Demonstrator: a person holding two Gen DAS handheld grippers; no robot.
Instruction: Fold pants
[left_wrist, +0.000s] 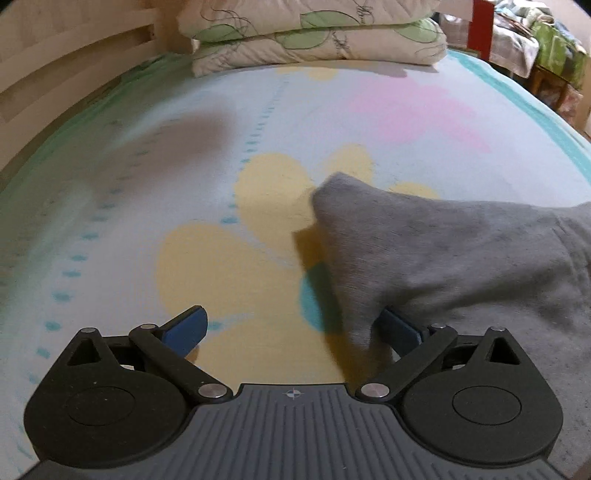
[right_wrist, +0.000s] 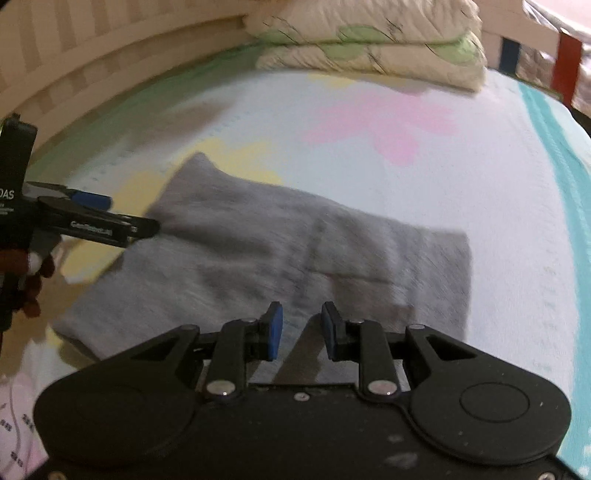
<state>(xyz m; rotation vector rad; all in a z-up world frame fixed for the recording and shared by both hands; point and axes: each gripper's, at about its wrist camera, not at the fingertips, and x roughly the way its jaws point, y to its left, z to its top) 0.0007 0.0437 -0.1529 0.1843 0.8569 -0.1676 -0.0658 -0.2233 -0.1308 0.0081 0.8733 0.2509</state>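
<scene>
Grey pants (right_wrist: 258, 258) lie folded on a flowered bed sheet (right_wrist: 480, 166). In the left wrist view the pants (left_wrist: 443, 258) fill the right side, with a raised corner of cloth draped over my right blue fingertip (left_wrist: 399, 328). My left gripper (left_wrist: 291, 328) is wide open at the pants' left edge, nothing held between the pads. It also shows in the right wrist view (right_wrist: 96, 214) at the pants' left side. My right gripper (right_wrist: 302, 328) is open with a narrow gap, just above the near edge of the pants, holding nothing.
Stacked quilted pillows (left_wrist: 314, 33) lie at the far end of the bed. A slatted wooden rail (right_wrist: 92, 66) runs along the left. Red and dark bed posts (right_wrist: 565, 62) stand at the far right. The sheet's teal border (right_wrist: 569, 221) marks the right edge.
</scene>
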